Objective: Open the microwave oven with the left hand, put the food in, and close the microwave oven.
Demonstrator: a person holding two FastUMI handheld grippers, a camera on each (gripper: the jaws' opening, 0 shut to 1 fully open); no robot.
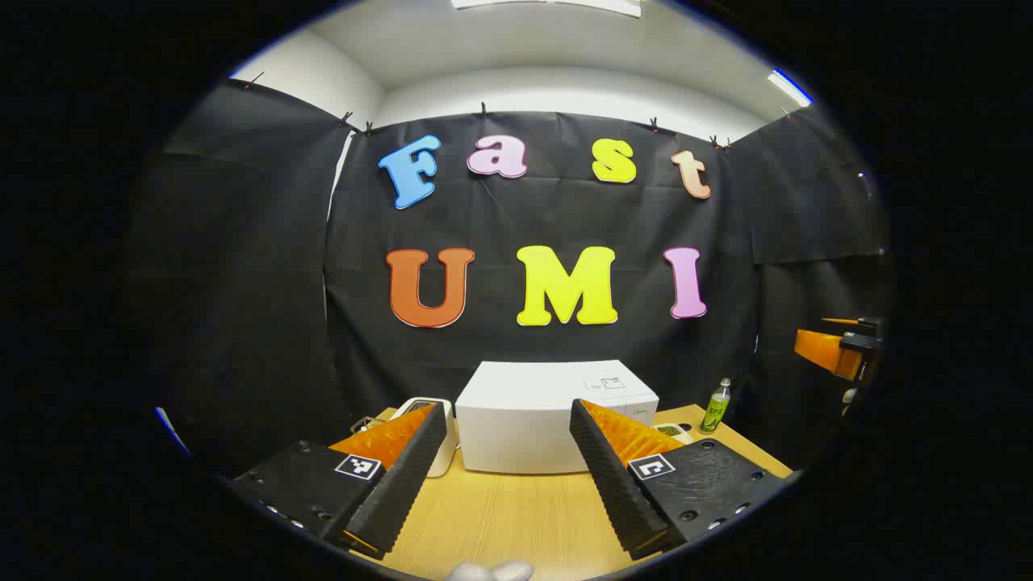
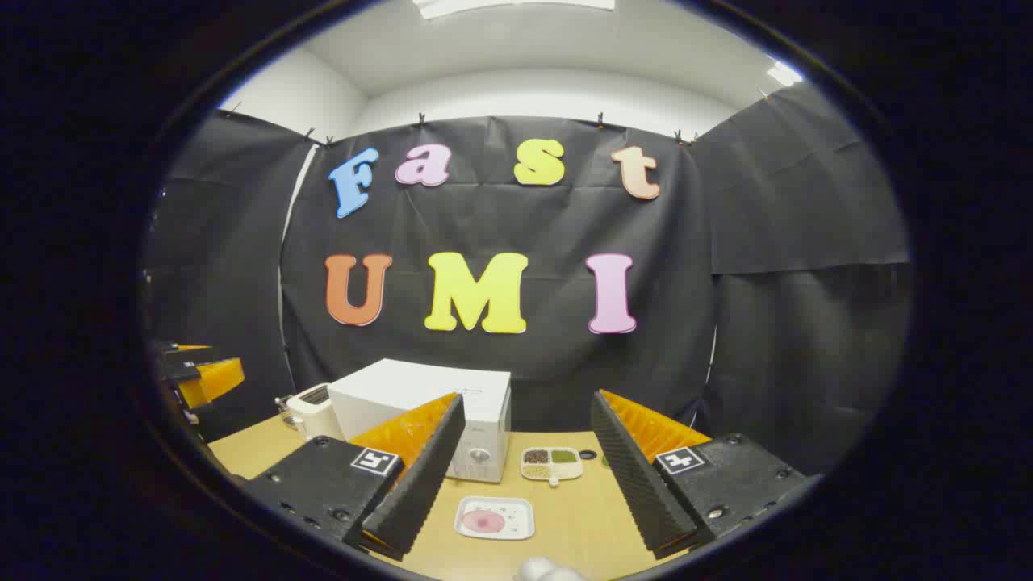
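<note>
Left gripper (image 1: 508, 476) is held above the wooden table (image 1: 500, 516), jaws spread wide and released, nothing between them. Straight ahead through the gap of the jaws stands the white microwave oven (image 1: 533, 415), door closed, at the far side of the table against the black cloth wall. Just beyond the tip of the left jaw, beside the oven, sits a white toaster (image 1: 424, 407), partly hidden by that jaw. Past the tip of the right jaw a small green bottle (image 1: 715, 406) stands upright near the table's far edge, well apart from the oven. A bit of a divided dish (image 1: 674, 432) peeks out behind the right jaw. Far off to the right of the jaws the other gripper shows at the picture's rim. In the right gripper view, the right gripper (image 2: 520, 476) is likewise held above the table, jaws parted and empty. Between the jaws and nearer than the oven lies the food — a white rectangular plate (image 2: 495, 517) with a pink round item on it, flat on the table, untouched by either jaw. Farther ahead in the same gap is the divided dish with several small fillings, just beside the oven's front corner. The oven stands behind the left jaw's tip, its control knobs facing this view; the toaster sits to its far left. Small pale shape at the bottom edge of each view — cannot tell what it is.
</note>
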